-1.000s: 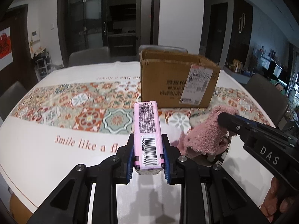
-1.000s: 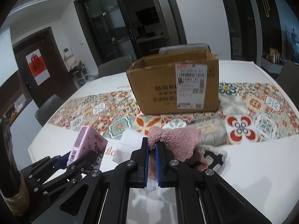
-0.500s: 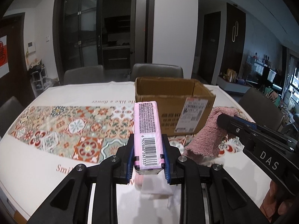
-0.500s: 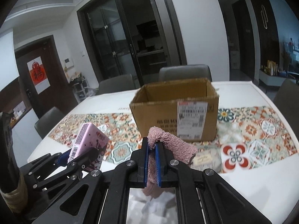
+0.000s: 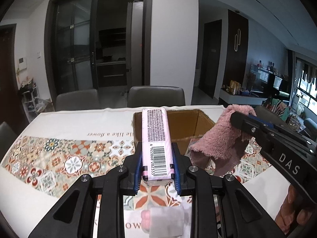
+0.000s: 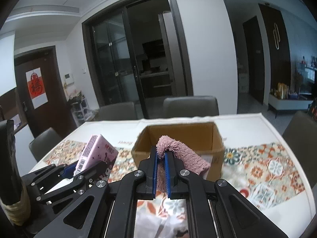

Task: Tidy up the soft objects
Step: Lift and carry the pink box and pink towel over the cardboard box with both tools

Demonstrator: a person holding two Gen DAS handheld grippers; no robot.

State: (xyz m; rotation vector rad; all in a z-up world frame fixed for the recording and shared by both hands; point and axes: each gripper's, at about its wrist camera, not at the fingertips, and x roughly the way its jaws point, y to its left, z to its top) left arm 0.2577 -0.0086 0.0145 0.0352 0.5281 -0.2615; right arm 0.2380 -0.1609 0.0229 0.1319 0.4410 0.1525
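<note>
Left wrist: left claw level, clamping tissue pack before box

The box sits on the table, with two chairs behind it. The left gripper holds a pack up in front of the box. To its right, the right gripper holds a cloth up, also in front of the box.

The tissue pack hides part of the cardboard box.
</note>
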